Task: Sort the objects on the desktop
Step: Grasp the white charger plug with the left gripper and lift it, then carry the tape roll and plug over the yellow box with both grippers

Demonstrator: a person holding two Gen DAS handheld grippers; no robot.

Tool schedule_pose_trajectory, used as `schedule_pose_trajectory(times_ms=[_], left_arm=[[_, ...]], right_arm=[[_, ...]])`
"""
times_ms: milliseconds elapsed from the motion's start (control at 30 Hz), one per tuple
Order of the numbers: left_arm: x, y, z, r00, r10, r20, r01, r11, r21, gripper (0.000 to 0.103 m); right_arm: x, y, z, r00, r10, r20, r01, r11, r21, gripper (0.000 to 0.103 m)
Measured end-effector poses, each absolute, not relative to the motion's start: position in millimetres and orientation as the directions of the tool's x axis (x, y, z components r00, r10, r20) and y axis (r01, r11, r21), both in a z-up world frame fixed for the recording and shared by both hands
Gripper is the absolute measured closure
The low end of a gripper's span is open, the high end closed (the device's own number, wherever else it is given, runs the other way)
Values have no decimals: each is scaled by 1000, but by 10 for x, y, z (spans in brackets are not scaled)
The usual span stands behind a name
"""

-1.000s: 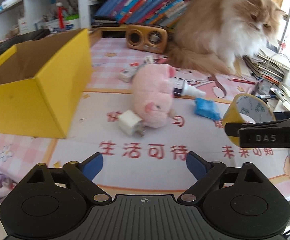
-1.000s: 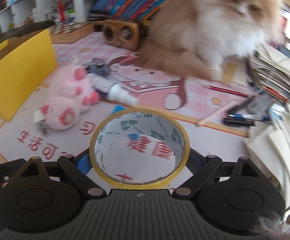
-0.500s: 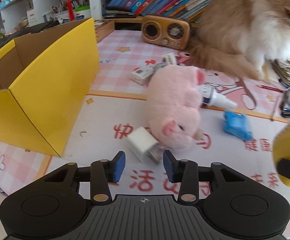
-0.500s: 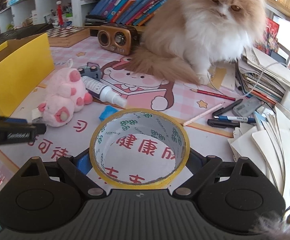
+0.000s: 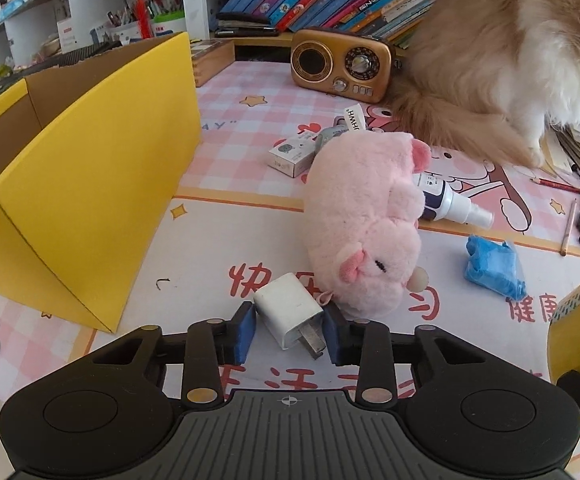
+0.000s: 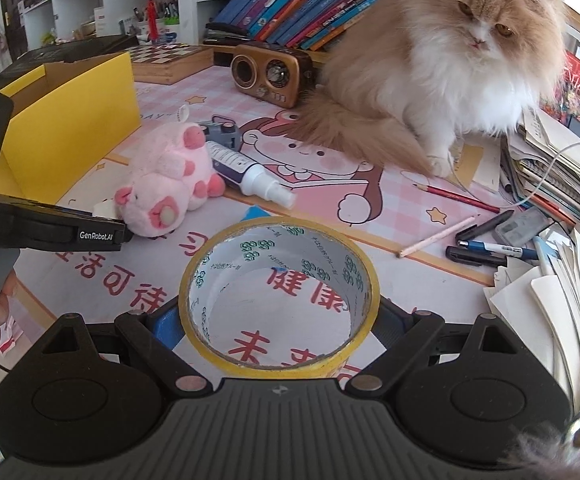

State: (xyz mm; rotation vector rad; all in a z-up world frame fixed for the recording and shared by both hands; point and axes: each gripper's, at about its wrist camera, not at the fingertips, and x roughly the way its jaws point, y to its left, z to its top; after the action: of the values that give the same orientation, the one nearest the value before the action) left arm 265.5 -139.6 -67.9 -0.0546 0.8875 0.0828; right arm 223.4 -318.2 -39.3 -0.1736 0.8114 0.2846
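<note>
My left gripper (image 5: 290, 330) is closing its jaws on a white charger plug (image 5: 288, 308), and the blue pads press both its sides on the mat. A pink pig plush (image 5: 363, 224) lies just beyond it, touching the plug. An open yellow box (image 5: 90, 184) stands to the left. My right gripper (image 6: 278, 320) is shut on a roll of yellow tape (image 6: 329, 272), held above the mat. From the right wrist view, the left gripper (image 6: 118, 234) reaches in at the left towards the pig plush (image 6: 166, 188).
A fluffy cat (image 6: 449, 60) sits at the back right beside a wooden radio (image 5: 341, 65). A spray bottle (image 5: 449, 200), a blue packet (image 5: 493, 268) and a small white carton (image 5: 291, 154) lie around the plush. Pens (image 6: 489, 248) and stacked papers (image 6: 549, 160) crowd the right edge.
My left gripper moved forward and down to the white plug and shut its wide-open jaws on it. The right gripper kept the tape roll and barely moved; the cat turned its head.
</note>
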Motion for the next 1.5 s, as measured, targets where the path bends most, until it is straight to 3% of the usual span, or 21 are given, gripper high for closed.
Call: schedule_pose_trajectory(times_ms=[600,1500], left_arm=[[1806,-1008,-191,694,-89,-715,20,994,-104,69],[181,677,-156,702,-57,-710,-12,996,-92,69]], right_arm=[[1850,-2682,-216,656,192,-730,-352,933,-71,12],[423,-762,-188,629,258,-734,-425,904,-46,12]])
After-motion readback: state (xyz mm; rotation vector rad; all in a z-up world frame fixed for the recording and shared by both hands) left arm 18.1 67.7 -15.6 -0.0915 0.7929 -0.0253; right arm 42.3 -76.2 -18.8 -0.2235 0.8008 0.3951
